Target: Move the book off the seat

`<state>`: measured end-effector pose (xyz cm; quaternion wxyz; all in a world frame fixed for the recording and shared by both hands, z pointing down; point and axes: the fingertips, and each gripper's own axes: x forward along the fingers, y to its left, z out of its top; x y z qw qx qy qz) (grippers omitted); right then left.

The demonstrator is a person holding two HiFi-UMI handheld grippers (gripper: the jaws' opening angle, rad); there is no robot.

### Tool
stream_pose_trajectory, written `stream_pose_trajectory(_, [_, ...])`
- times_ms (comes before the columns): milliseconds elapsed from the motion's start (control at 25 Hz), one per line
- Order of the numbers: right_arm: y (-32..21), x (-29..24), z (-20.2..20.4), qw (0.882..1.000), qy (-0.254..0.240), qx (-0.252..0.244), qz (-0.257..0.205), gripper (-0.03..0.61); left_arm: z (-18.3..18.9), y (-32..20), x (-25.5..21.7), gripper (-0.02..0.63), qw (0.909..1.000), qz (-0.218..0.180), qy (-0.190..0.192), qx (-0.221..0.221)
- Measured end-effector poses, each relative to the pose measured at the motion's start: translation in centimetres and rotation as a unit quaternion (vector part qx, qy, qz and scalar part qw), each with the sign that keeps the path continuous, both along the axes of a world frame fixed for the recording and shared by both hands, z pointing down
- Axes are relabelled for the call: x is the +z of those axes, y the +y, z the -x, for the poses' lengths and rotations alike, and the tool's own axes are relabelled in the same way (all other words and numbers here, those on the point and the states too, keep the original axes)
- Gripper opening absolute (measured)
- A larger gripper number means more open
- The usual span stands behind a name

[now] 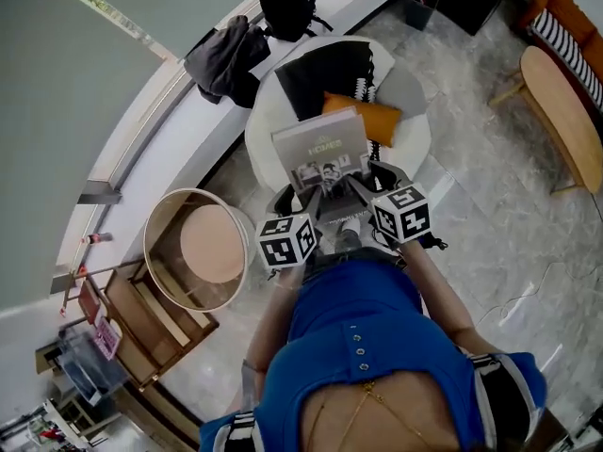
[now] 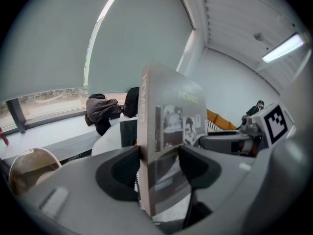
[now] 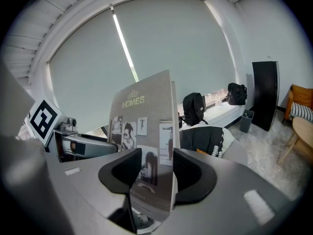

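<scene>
Two-gripper hold on the book, raised over the seat, not yet carried clear.

Nearest the person, the left gripper (image 2: 159, 160) & right gripper (image 3: 156, 168) sit side by side, each w/ its jaws clamped on the near edge of the grey hardback book w/ photo cover (image 1: 320, 147). Left takes the spine side, right the page side, prob. so a wide flat book doesn't sag or swing. The book tilts up away from the person, over the round white seat (image 1: 267, 135); whether its far edge touches anything can't be told. Behind it on the seat lie an orange cushion (image 1: 382, 119) & a black cloth w/ white print (image 1: 325, 78). To the left stands a round wooden side table (image 1: 198, 248), a likely drop spot. Farthest, a black backpack (image 1: 287, 3) rests on the window ledge.
</scene>
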<state>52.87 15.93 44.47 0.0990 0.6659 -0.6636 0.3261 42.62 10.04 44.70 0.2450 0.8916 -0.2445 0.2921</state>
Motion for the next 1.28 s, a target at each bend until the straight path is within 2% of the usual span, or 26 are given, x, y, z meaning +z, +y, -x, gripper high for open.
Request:
stream_pose_trajectory(320, [-4.6, 0.6, 4.5, 0.997, -0.015, -0.073, 0.003, 0.196, 5.3, -3.0, 0.5, 0.246, 0.9970, 0.006, -0.008, -0.077])
stream_pose_trajectory(480, [-7.3, 1.0, 9.1, 0.993, -0.018, -0.117, 0.005, 0.195, 10.2, -4.7, 0.9, 0.245, 0.9926, 0.007, -0.005, -0.121])
stream_pose_trajectory(720, [-11.2, 0.4, 18.5, 0.983, -0.002, -0.184, 0.005, 0.195, 20.0, -7.0, 0.5, 0.245, 0.9816, 0.008, 0.014, -0.190])
stream_pose_trajectory(1280, [-16.0, -0.6, 46.6, 0.960, 0.008, -0.279, -0.005, 0.195, 48.2, -9.4, -0.4, 0.242, 0.9566, -0.002, 0.031, -0.290])
